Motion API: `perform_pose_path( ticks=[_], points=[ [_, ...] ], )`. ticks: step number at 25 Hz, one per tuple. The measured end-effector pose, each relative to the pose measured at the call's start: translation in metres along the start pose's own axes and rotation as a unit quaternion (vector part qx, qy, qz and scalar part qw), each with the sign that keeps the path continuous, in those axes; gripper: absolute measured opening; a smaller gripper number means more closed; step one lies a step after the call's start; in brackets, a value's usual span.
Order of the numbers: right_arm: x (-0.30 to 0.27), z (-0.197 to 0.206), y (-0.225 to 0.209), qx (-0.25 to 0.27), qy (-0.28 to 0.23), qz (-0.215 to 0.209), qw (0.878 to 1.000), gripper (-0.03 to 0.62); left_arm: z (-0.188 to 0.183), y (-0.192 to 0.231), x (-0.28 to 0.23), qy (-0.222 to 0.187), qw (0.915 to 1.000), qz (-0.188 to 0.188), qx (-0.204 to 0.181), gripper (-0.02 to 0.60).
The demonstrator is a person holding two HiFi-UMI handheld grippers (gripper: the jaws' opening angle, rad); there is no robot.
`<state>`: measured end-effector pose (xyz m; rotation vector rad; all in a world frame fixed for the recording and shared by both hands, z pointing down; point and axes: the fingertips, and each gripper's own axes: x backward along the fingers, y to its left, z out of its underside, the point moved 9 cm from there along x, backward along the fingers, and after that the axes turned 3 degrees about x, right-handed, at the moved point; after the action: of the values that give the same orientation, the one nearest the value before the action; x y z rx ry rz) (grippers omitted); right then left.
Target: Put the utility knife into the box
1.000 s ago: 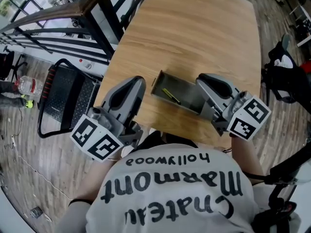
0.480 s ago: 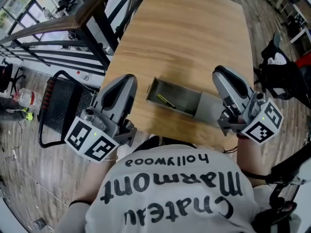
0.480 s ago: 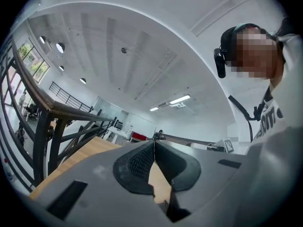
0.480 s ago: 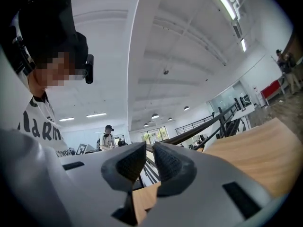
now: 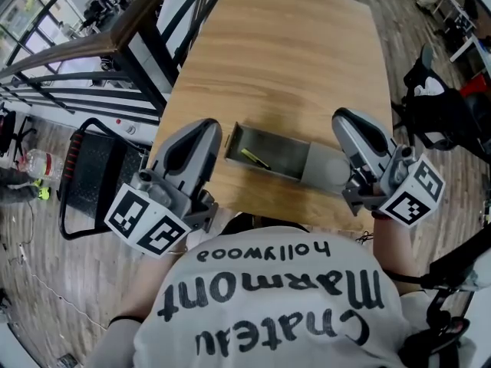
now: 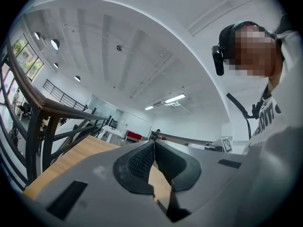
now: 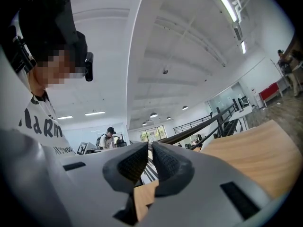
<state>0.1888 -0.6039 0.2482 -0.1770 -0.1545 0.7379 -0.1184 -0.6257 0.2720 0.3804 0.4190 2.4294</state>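
An open grey box (image 5: 285, 150) lies on the wooden table (image 5: 291, 52) near its front edge. A yellow and black utility knife (image 5: 255, 159) rests inside it, toward the left end. My left gripper (image 5: 205, 129) is held just left of the box, apart from it. My right gripper (image 5: 344, 119) is beside the box's right end, over its flap. In the left gripper view the left gripper (image 6: 154, 147) is shut on nothing and points up at the ceiling. In the right gripper view the right gripper (image 7: 149, 151) is likewise shut and empty.
A black chair (image 5: 96, 171) stands on the floor left of the table, beyond it a dark railing (image 5: 115, 41). A dark bag or seat (image 5: 441, 113) sits to the right. Bare tabletop stretches beyond the box.
My right gripper has drawn back from over the box's right end and now sits to the right of it. The left gripper has barely shifted. The knife stays in the box.
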Motion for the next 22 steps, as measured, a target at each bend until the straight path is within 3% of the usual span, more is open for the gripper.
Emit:
perform_pose_path(
  ticks=[22],
  points=[
    [-0.0030,0.0054,-0.0029,-0.004,0.017,0.000,1.000,0.034,0.0028,-0.0024,0.0077,-0.001,1.0000,-0.010,0.002,0.009]
  ],
)
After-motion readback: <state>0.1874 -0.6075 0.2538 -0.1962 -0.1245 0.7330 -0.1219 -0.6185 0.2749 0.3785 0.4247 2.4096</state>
